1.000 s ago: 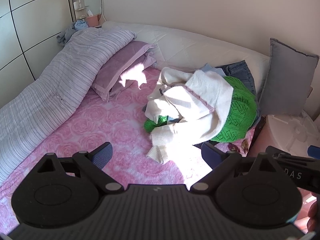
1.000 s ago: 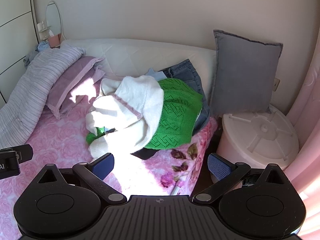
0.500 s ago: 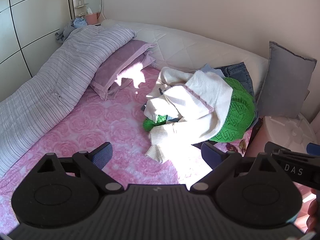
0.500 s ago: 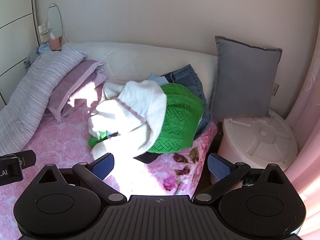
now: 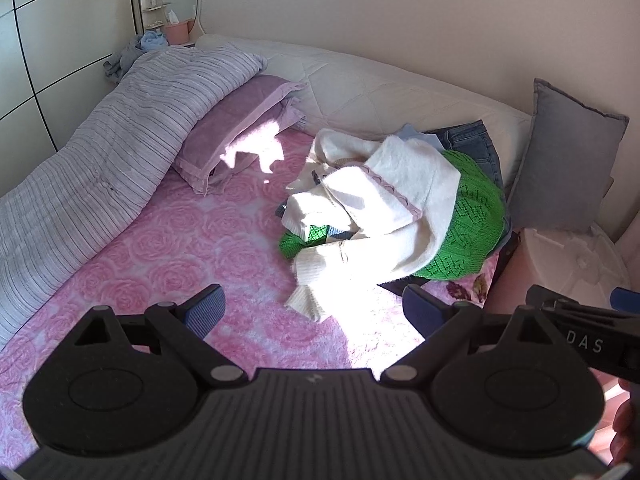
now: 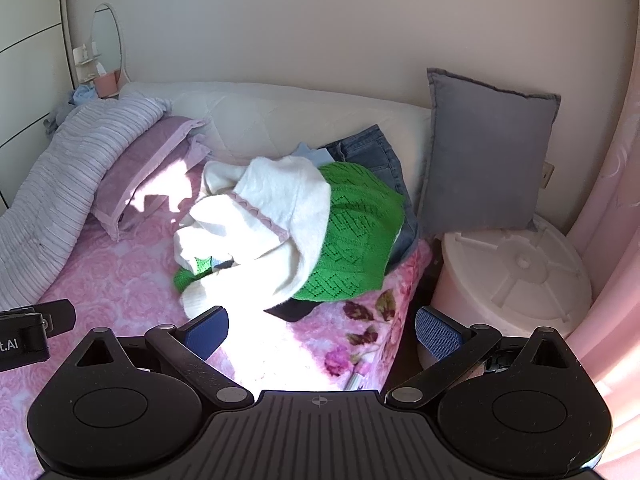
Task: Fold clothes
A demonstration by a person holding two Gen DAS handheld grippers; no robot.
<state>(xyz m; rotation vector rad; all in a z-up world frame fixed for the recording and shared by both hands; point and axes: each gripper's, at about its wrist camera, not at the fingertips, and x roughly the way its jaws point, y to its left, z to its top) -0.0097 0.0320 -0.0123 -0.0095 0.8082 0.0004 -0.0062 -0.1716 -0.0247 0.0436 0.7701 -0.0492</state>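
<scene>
A heap of clothes lies on the pink rose-patterned bed point(image 5: 168, 264) near its right edge. On top is a cream fluffy sweater point(image 5: 384, 216) point(image 6: 276, 224) with a pink trim, over a green knit top point(image 5: 472, 220) point(image 6: 356, 236). Blue jeans point(image 5: 476, 144) point(image 6: 372, 152) lie behind them. My left gripper point(image 5: 314, 310) is open above the bedspread, short of the sweater's sleeve. My right gripper point(image 6: 322, 330) is open too, over the bed's right edge, with the sleeve end just beyond its left finger. Neither holds anything.
A striped lilac duvet point(image 5: 104, 168) and a purple pillow point(image 5: 236, 136) fill the bed's left and back. A grey cushion point(image 6: 484, 152) leans on the wall over a white round stool point(image 6: 516, 276). A pink curtain point(image 6: 616, 240) hangs at right.
Both grippers have drawn back and tilted a little, so the clothes heap sits slightly lower and farther in both views. Both stay open.
</scene>
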